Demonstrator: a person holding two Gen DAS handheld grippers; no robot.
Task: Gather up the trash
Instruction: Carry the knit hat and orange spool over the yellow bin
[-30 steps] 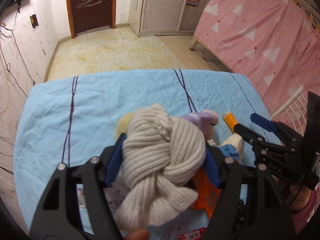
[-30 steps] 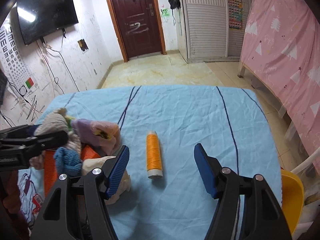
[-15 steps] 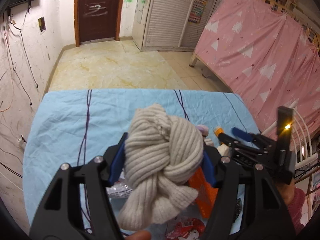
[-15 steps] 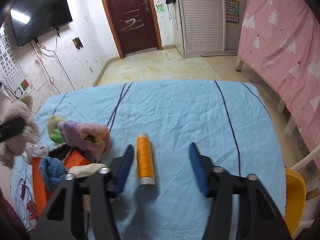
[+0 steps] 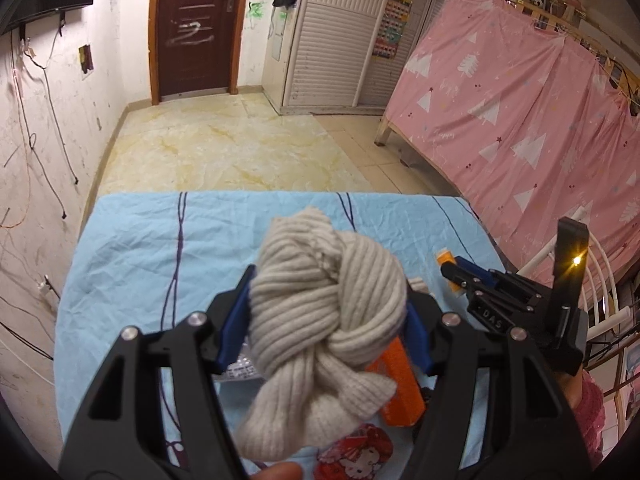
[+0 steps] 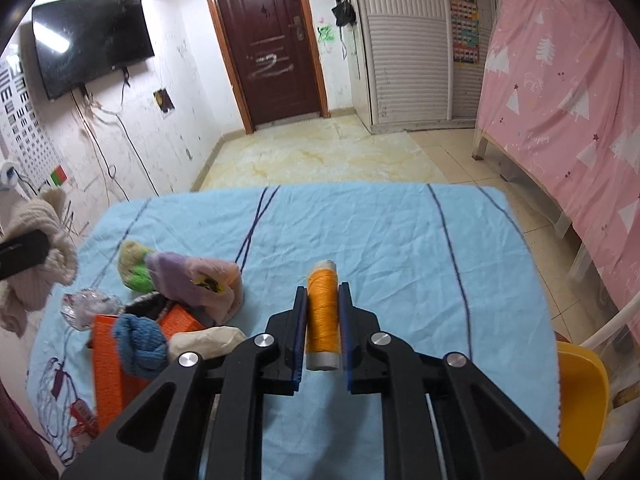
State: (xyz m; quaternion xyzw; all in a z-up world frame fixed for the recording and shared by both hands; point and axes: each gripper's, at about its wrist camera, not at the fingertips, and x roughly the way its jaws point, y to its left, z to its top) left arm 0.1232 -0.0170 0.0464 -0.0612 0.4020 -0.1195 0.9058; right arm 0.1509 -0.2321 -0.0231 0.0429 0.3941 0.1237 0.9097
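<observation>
Gripping sock [image 5: 324, 300], right tongs [image 6: 323, 316] clamping spool [image 6: 322, 312]

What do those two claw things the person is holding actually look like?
Both are black plastic frames with triangular cut-outs and silver screw heads, ending in two fingers lined with blue pads. From the left gripper, the right gripper shows white lettering on its body and an upright black post with a glowing amber light. A pink knitted sleeve shows behind it.
</observation>
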